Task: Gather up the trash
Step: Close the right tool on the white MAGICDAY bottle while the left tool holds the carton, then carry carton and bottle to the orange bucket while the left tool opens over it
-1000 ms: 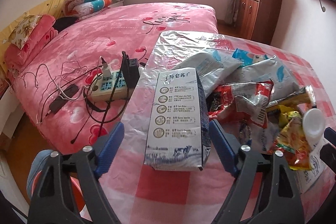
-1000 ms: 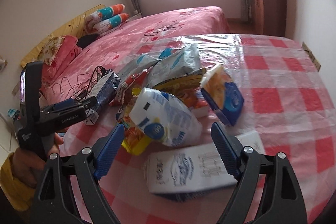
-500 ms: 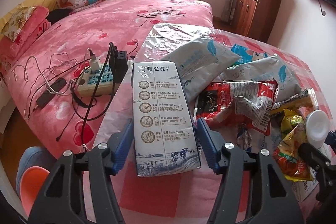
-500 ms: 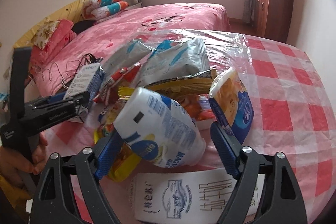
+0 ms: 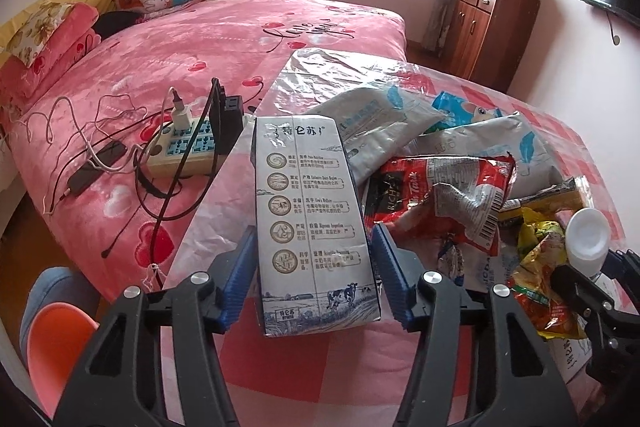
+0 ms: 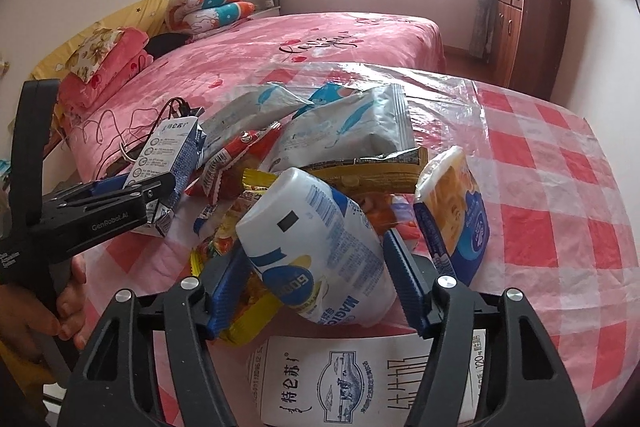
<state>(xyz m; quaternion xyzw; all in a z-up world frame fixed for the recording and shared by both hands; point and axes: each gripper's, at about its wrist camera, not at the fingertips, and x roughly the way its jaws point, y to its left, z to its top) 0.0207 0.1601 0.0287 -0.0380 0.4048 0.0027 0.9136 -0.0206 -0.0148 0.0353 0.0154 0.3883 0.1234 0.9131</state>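
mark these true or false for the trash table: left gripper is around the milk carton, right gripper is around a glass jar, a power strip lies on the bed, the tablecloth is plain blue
1. The left gripper has the milk carton between its fingers. True; its jaws have just been closing on the carton.
2. The right gripper is around a glass jar. False; it straddles a white plastic bottle, its jaws just closing.
3. A power strip lies on the pink bed. True.
4. The tablecloth is plain blue. False; it is red and white checked.
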